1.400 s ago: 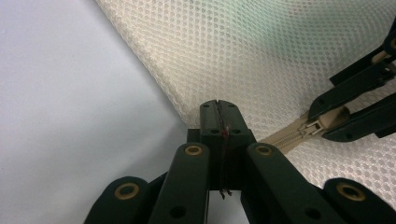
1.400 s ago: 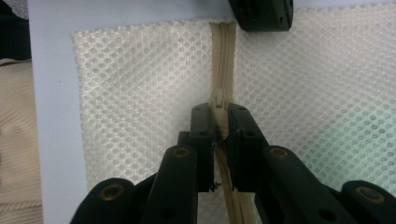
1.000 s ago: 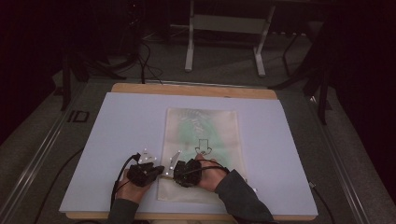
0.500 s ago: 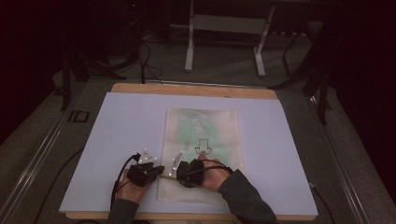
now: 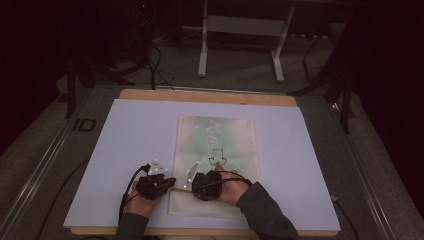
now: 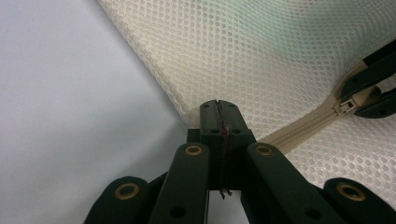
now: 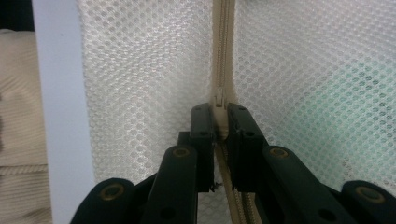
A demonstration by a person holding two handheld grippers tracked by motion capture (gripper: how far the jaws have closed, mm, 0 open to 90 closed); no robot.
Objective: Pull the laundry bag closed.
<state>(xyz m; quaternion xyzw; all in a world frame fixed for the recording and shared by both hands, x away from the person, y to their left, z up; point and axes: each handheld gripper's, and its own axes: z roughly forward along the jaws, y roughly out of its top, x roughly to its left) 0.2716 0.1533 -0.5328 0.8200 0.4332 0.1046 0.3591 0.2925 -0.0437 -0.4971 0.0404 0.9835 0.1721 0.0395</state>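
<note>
Mesh laundry bag (image 5: 216, 150) lying flat on the pale blue mat (image 5: 130, 135), cream netting with something green showing through it, near end right under both tools. Left gripper (image 5: 170, 183) clamped tight on the bag's corner (image 6: 196, 114), jaws pressed flat together with the edge of the netting pinched at their tips, bare mat off to the left of them in the left gripper view. Beige zipper (image 6: 303, 128) running away up to the right from those jaws, straight toward the other tool. Right gripper (image 7: 220, 122) pinched narrow on the zipper pull (image 7: 219, 100), slider sitting just ahead of the tips, zipper tape carrying on straight beyond and back underneath between the black links. From above, both tools close together, nearly tip to tip, at the bag's near left corner, right gripper (image 5: 196, 183) just beside the left one, wooden table edge (image 5: 200, 96) well beyond the far end of the bag
</note>
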